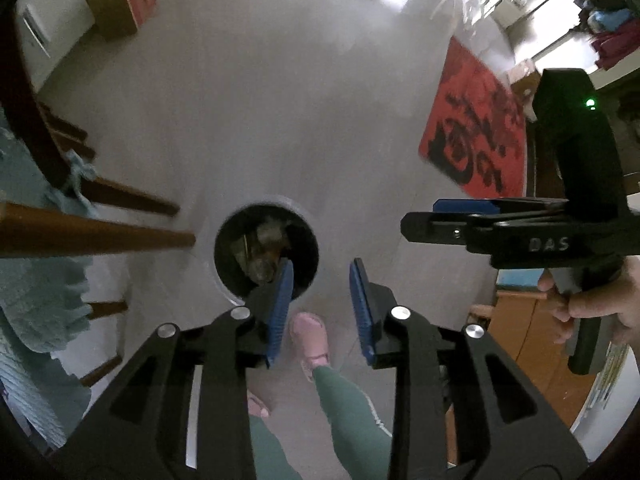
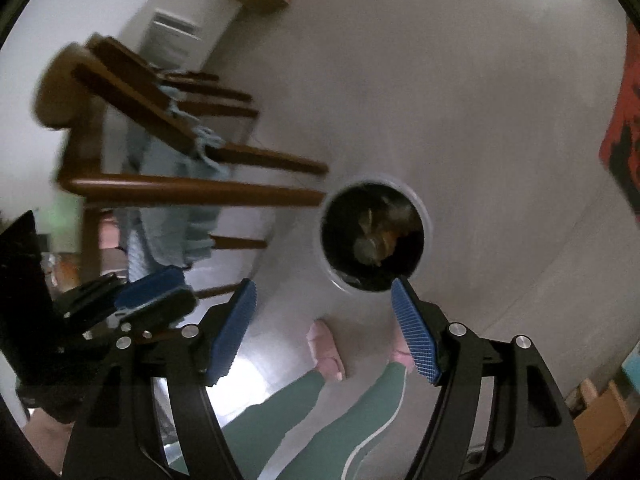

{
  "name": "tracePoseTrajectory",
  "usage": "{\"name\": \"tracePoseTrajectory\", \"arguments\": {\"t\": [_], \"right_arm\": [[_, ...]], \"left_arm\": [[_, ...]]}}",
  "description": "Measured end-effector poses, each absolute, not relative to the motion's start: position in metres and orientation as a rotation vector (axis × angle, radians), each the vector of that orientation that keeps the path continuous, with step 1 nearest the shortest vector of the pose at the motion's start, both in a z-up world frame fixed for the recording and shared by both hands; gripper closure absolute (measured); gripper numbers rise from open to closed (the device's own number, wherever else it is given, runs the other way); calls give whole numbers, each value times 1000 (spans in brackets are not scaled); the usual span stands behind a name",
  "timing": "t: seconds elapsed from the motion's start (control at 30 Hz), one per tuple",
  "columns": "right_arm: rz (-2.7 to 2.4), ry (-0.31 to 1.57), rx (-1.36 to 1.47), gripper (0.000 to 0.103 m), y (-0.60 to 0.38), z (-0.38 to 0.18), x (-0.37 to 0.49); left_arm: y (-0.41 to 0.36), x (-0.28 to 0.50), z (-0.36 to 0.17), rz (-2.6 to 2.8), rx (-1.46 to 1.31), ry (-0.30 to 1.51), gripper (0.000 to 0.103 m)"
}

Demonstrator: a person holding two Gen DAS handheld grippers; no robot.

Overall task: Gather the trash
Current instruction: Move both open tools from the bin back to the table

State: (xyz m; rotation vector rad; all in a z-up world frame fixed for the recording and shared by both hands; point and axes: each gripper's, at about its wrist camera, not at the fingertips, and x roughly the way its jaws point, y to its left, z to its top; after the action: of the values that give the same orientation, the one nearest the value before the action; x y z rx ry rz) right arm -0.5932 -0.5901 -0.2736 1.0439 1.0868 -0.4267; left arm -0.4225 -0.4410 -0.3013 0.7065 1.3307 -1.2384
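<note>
Trash bin [image 1: 267, 249], round, white rim, dark liner, stands on the pale grey floor [image 1: 280, 100], seen from high above in both wrist views. Crumpled brownish trash [image 1: 264, 252] lies at the bottom of it; single items are too blurred to tell apart.

Left tool [image 1: 321, 304]: blue pads apart, nothing between them. In its own view the left pad's tip overlaps the bin's rim at 5 o'clock; only floor and 1 pink slipper [image 1: 310, 340] show through the gap.

Right tool [image 2: 324, 328]: pads wide apart, empty. The bin sits at 12 o'clock from its right pad, whose tip overlaps the rim. 2 pink slippers and green trouser legs [image 2: 320, 420] show below the gap.

In the left view the right tool appears at 3 o'clock, held by a hand [image 1: 592, 308], level with the bin. In the right view the left tool shows at 9 o'clock.

Wooden chair legs [image 2: 200, 190] with a pale blue knitted cloth [image 1: 36, 300] lie at 9 o'clock of the bin. Red mat [image 1: 476, 128] with black characters lies at 2 o'clock, well apart. Cardboard box [image 1: 120, 0] rests by the far wall.
</note>
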Motion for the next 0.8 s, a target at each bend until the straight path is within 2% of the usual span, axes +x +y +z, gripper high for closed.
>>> {"name": "tracePoseTrajectory", "arguments": {"t": [0.1,0.13,0.2,0.27,0.43,0.57,0.8], "right_arm": [[-409,1035,974,32,-587,-222,-591],[-395,1016,947,32,-585,-203,-589],[-379,996,903,31,-580,-177,-584],[-351,974,851,27,-573,-149,-575],[-236,964,715,27,-546,-103,-532],[-115,963,615,23,-516,-78,-481],[144,1006,410,20,-423,-52,-375]], "left_arm": [[-439,-423,-267,-1235,686,1285,74],[-437,-423,-255,-1237,681,1257,64],[-433,-422,-232,-1231,672,1204,59],[-425,-418,-215,-1217,659,1175,58],[-386,-391,-174,-1135,573,1125,42],[-337,-361,-151,-1024,498,1097,32],[-198,-290,-123,-722,297,1078,19]]}}
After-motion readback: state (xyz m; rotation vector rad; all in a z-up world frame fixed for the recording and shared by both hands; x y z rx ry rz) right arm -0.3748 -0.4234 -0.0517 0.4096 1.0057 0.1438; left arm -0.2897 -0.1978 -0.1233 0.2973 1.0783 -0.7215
